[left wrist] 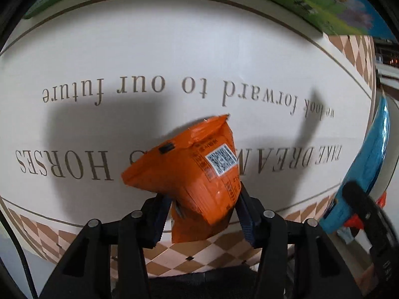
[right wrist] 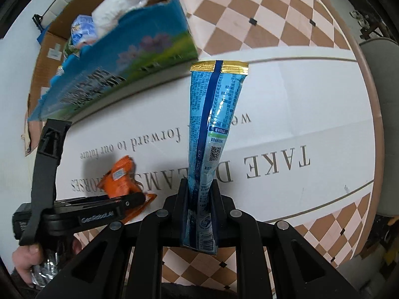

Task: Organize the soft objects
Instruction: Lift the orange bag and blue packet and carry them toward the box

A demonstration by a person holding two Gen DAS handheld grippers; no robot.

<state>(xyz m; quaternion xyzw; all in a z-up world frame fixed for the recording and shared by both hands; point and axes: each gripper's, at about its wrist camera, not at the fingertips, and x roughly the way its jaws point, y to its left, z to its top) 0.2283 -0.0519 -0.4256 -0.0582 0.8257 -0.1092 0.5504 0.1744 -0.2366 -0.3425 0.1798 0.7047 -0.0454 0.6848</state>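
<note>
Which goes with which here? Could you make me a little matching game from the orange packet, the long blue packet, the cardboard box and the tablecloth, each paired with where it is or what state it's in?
Things:
1. orange packet
2. blue packet
3. cardboard box
4. tablecloth

States:
A. printed with large lettering and a checked border
B. clamped in the right gripper, gold seal pointing away from the camera
C. holds several soft items already
D. pinched in the left gripper, crumpled

Pairs: 1-D, 2-B, 3-C, 4-A
</note>
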